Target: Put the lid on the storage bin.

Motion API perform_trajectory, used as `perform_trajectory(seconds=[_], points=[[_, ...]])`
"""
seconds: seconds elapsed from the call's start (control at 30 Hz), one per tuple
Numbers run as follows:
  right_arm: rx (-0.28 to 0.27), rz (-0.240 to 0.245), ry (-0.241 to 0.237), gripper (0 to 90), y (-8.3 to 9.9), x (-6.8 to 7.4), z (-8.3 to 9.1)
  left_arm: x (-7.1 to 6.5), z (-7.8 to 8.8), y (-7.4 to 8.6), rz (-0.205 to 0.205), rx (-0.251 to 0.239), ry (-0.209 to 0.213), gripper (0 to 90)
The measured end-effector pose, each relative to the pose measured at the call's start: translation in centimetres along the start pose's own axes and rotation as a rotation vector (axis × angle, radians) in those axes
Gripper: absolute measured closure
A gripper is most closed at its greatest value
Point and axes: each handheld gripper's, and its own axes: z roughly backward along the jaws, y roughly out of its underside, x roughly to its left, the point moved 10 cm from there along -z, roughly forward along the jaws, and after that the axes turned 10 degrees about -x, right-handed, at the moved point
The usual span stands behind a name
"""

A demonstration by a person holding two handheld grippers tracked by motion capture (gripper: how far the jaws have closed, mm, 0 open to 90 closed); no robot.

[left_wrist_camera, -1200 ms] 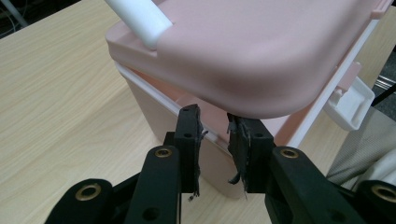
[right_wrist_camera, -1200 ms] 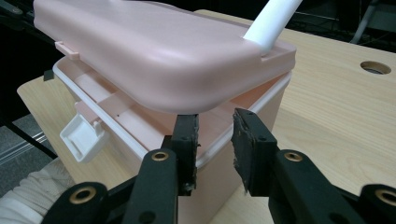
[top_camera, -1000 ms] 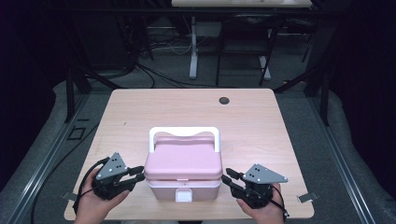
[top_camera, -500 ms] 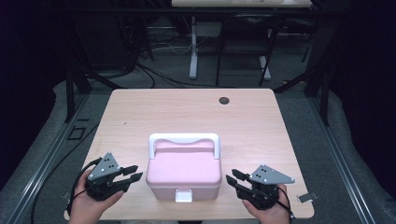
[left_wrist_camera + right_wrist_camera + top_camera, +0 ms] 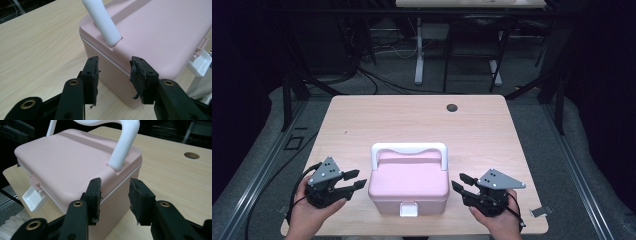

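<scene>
The pink box (image 5: 408, 184) with its white handle (image 5: 409, 149) upright sits lid-down at the near edge of the bench (image 5: 417, 117), its white latch (image 5: 408, 209) flipped out. The left tool (image 5: 353, 179) and right tool (image 5: 459, 182) flank its sides, jaws just opening, gripping nothing; this looks like a release after placing it. Next, one tool likely must raise the lid

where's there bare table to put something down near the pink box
Widest free patch: the far half of the table, between the pink box and the round hole. Bare strips run along both side edges. Crowded: the near edge, where the left gripper and right gripper, both open, flank the box.
</scene>
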Motion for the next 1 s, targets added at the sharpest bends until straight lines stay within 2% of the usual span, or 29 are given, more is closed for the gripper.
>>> perform_trajectory(seconds=[0.07, 0.17, 0.33, 0.43, 0.57, 0.67, 0.83, 1.0], points=[[0.015, 0.006, 0.008, 60.1, -0.2, -0.3, -0.1, 0.2, -0.1, -0.2, -0.001, -0.004, -0.004, 57.5], [-0.006, -0.007, 0.010, 58.1, -0.8, -0.7, -0.4, 0.5, -0.2, -0.4, 0.003, -0.009, -0.007, 56.1], [0.000, -0.011, 0.014, 55.3, -1.3, -1.3, -0.7, 1.3, -0.3, -1.1, 0.007, -0.021, -0.019, 53.0], [0.004, 0.005, 0.043, 54.1, -1.6, -2.0, -1.0, 2.0, -0.3, -1.4, -0.002, -0.024, -0.041, 51.4], [-0.009, -0.005, 0.052, 53.0, -2.0, -2.8, -1.4, 3.0, -0.4, -1.6, 0.015, -0.026, -0.054, 50.2], [0.007, -0.015, 0.067, 51.8, -2.0, -3.5, -1.8, 3.7, -0.6, -1.6, 0.033, -0.031, -0.064, 49.7], [0.017, -0.028, 0.082, 51.3, -1.8, -4.3, -2.5, 5.2, -1.0, -1.1, 0.067, -0.030, -0.089, 48.9], [0.012, -0.030, 0.126, 51.1, -1.3, -5.4, -2.8, 6.6, -1.3, -0.2, 0.091, -0.018, -0.125, 49.1]])
